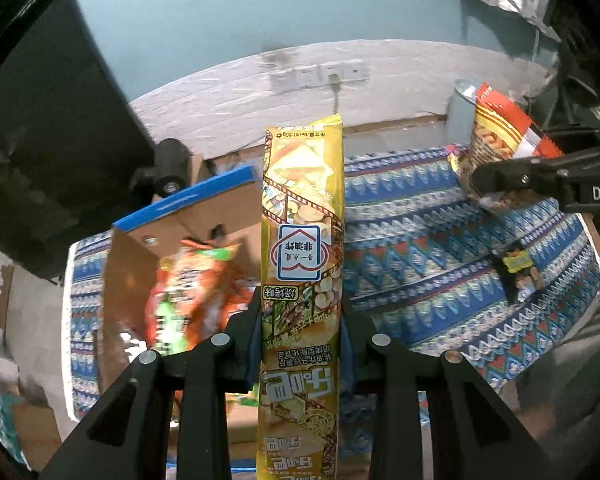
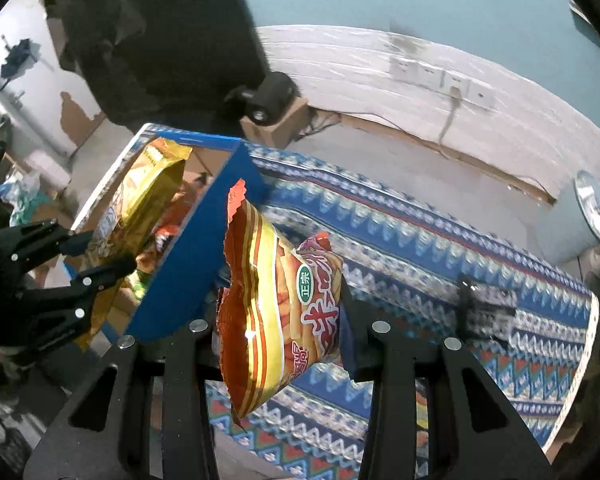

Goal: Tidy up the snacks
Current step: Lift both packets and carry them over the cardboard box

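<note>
My left gripper [image 1: 302,312] is shut on a tall yellow snack bag [image 1: 302,240], held upright above the open blue-rimmed cardboard box [image 1: 188,204]; the same gripper [image 2: 96,252] and yellow bag [image 2: 140,204] show at the left of the right wrist view, over the box [image 2: 204,240]. An orange-and-green snack bag [image 1: 188,288] lies inside the box. My right gripper [image 2: 280,320] is shut on an orange-red and yellow snack bag [image 2: 276,304], held above the patterned cloth beside the box; it shows in the left wrist view [image 1: 492,196] holding that bag [image 1: 496,132].
A blue patterned cloth [image 2: 440,240] covers the table. A small dark and yellow item [image 1: 516,268] lies on the cloth near its right edge. A grey round bin [image 2: 580,220] stands on the floor beyond. A black camera on a cardboard block [image 2: 268,104] sits behind the box.
</note>
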